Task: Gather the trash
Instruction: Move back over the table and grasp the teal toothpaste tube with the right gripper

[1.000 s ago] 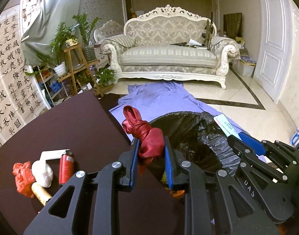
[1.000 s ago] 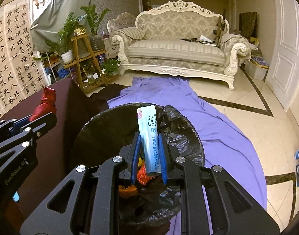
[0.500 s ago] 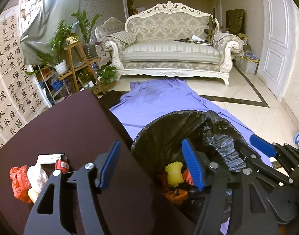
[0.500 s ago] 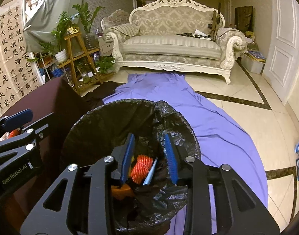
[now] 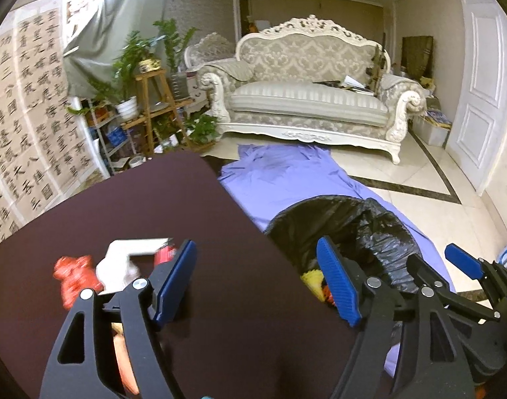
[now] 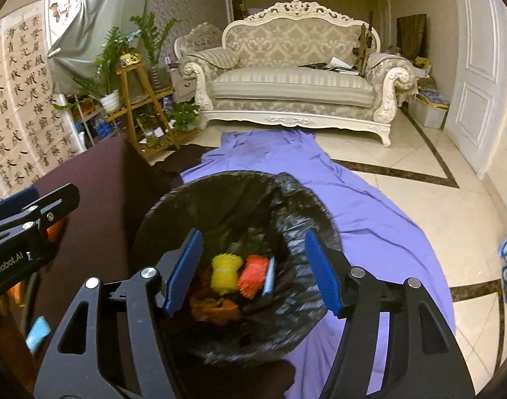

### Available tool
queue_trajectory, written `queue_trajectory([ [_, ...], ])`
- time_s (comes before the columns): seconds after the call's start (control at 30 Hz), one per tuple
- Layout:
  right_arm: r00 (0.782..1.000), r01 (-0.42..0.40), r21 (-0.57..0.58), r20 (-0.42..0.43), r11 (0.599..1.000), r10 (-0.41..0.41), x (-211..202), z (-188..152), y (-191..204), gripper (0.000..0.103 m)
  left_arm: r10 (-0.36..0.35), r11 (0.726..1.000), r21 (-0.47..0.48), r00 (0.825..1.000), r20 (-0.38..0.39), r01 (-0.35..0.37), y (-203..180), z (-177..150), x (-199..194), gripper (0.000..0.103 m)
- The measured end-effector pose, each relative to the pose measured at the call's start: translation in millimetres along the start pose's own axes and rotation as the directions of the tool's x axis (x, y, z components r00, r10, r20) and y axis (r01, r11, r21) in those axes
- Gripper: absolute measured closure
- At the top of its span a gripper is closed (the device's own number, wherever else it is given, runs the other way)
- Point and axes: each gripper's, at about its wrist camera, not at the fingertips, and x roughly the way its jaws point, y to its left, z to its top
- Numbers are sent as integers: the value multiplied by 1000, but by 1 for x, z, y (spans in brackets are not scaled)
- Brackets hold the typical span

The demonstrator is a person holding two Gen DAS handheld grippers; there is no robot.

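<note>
A bin lined with a black bag (image 6: 240,199) stands on the floor beside a dark table (image 5: 153,206). Inside it lie a yellow bristly piece (image 6: 226,270), an orange one (image 6: 253,274) and a pale blue packet (image 6: 270,274). My right gripper (image 6: 253,271) hangs over the bin mouth, jaws opening, nothing between them. My left gripper (image 5: 256,282) hovers over the table's right edge, jaws also opening and empty. On the table to its left lies a heap of trash: a red crumpled wrapper (image 5: 74,276), white paper (image 5: 127,252) and a red can (image 5: 163,254).
A purple sheet (image 6: 369,219) covers the floor under and behind the bin. A cream sofa (image 5: 313,99) stands at the back, a wooden plant stand (image 5: 153,99) at the back left, a white door (image 5: 482,93) on the right.
Both grippers opened: the left let go of a red cloth, the right of a pale blue packet, which now lies in the bin. The left gripper shifted left over the table.
</note>
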Motion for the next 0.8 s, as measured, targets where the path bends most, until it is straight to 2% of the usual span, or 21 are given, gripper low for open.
queue_trajectory([
  [0.3,996,-81,-50,-45,995,79,-25,-28,47,41,103,990,-97,994,-26,-105,62,-41,-41,30],
  [0.53,983,-168,-129,-101,977,156,-36,-54,97,41,220,962,-154,974,-55,-226,110,-74,-66,30],
  [0.8,961,-264,-230,-147,937,235,-53,-75,158,41,268,934,-219,959,-96,-283,149,-105,-83,30],
])
